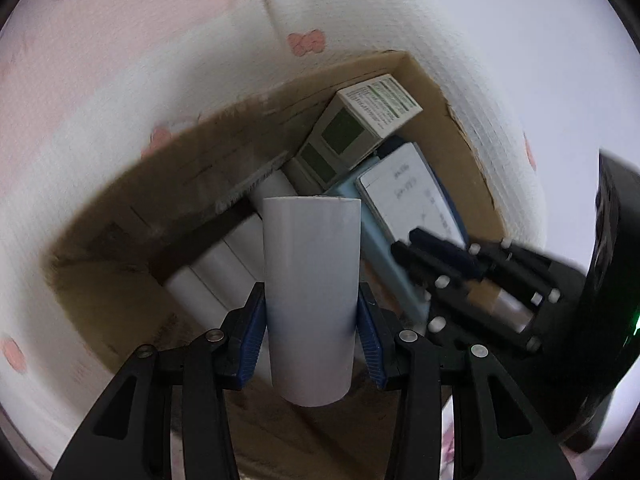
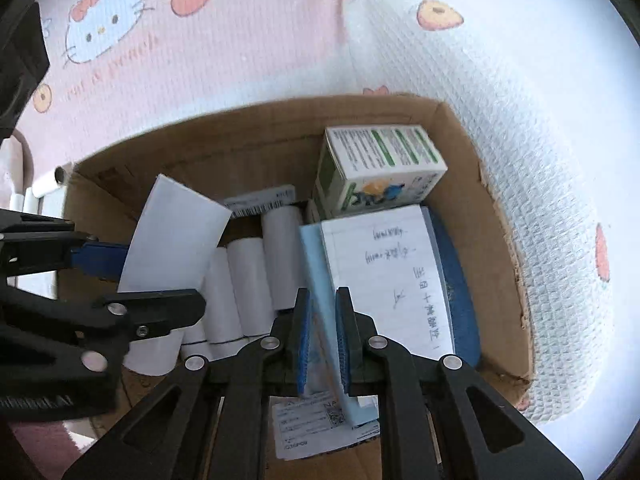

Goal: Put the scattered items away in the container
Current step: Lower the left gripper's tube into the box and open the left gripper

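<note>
Over the cardboard box (image 1: 460, 120), our left gripper (image 1: 312, 320) clamps a white paper roll (image 1: 312, 280) above the rolls already lying inside, while our right gripper (image 2: 322, 336) stands closed on the edge of a pale blue notepad (image 2: 316, 272) resting in the box beside the green-and-white carton (image 2: 380, 168). We judge this the placing step. Next, each gripper must lower its item, then part its fingers.

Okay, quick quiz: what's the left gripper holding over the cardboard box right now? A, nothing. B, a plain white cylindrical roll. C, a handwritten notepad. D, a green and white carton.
B: the left gripper has its blue pads pressed on both sides of a plain white cylindrical roll above the brown cardboard box.
</note>
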`<state>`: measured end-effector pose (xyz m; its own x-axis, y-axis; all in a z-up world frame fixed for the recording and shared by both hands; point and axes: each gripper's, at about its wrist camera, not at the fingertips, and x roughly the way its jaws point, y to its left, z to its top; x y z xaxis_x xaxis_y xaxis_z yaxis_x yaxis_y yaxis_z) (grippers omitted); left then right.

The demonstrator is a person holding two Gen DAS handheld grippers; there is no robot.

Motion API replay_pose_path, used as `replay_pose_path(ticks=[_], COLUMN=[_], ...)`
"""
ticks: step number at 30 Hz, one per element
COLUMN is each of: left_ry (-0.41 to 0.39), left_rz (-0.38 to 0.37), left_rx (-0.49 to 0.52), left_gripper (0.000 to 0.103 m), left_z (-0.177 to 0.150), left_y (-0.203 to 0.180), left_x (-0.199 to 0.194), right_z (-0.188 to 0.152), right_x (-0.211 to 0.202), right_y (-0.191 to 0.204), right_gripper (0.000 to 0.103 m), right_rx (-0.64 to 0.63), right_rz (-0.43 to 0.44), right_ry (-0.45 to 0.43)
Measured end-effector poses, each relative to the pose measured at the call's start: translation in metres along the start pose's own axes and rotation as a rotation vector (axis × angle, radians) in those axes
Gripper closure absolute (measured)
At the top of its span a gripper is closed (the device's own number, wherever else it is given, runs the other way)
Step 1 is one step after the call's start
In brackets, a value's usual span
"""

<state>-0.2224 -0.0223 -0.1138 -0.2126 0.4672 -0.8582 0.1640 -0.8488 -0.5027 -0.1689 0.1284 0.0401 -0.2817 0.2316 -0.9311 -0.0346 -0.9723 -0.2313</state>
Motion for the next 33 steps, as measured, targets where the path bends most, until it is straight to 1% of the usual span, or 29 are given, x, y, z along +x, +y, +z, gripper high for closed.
replay_pose_path(ticks=[2,3,4,9,12,15,17,19,21,23,25,27,28,29,31,33], left_ry=[0.038,0.042,0.033,0.018,-0.024,-0.031,-0.03,-0.031,-0.024,0.009,0.025,-0.003,-0.017,-0.023,-0.029,-0.023], left_rz=[-0.045,-0.053,-0.048,-0.03,0.008,-0.005,-0.027,-0.03,-0.021,-0.02,-0.013,-0.028,-0.033,-0.032,-0.035,-0.062], left_rx=[-0.106,-0.149,-0.185,-0.287,-0.342,-0.367,-0.417,-0.435,-0.433,-0.434,-0.452,-0.453,-0.445,-0.442,-0.445,-0.455], left_gripper=[0.056,0.056,0.056,0.056,0.056,0.056,0.056,0.056,0.056,0.054,0.051,0.049,0.048,0.046,0.044,0.043], left_z=[0.003,0.004,0.003,0.002,0.002,0.004,0.004,0.003,-0.001,-0.003,-0.006,-0.01,-0.011,-0.011,-0.012,-0.015], left_y=[0.002,0.002,0.002,0.004,0.01,0.012,0.016,0.018,0.017,0.017,0.019,0.018,0.016,0.014,0.012,0.011], left_x=[0.01,0.015,0.019,0.041,0.051,0.061,0.071,0.077,0.084,0.091,0.092,0.087,0.085,0.083,0.079,0.076], right_z=[-0.001,-0.001,-0.001,-0.002,-0.001,-0.003,-0.006,-0.006,-0.006,-0.005,-0.005,-0.005,-0.004,-0.003,-0.002,-0.007], right_x=[0.005,0.01,0.003,0.014,0.014,0.016,0.012,0.013,0.014,0.015,0.015,0.014,0.023,0.022,0.023,0.024], right_y=[0.002,0.003,0.002,-0.001,-0.008,-0.005,-0.006,-0.007,-0.008,-0.008,-0.006,-0.002,0.0,0.001,0.001,0.0], right_gripper=[0.094,0.094,0.094,0.094,0.094,0.094,0.094,0.094,0.094,0.094,0.094,0.094,0.094,0.094,0.094,0.094], right_rx=[-0.004,-0.008,-0.012,0.013,0.047,0.04,0.057,0.082,0.118,0.149,0.146,0.13,0.122,0.115,0.1,0.097], right_rz=[0.009,0.006,0.002,-0.012,-0.044,-0.006,0.033,0.069,0.084,0.075,0.063,0.053,0.05,0.045,0.041,0.036], right_ry=[0.005,0.003,0.001,-0.027,-0.021,-0.007,-0.001,0.002,-0.012,-0.018,-0.025,-0.032,-0.03,-0.027,-0.021,-0.019])
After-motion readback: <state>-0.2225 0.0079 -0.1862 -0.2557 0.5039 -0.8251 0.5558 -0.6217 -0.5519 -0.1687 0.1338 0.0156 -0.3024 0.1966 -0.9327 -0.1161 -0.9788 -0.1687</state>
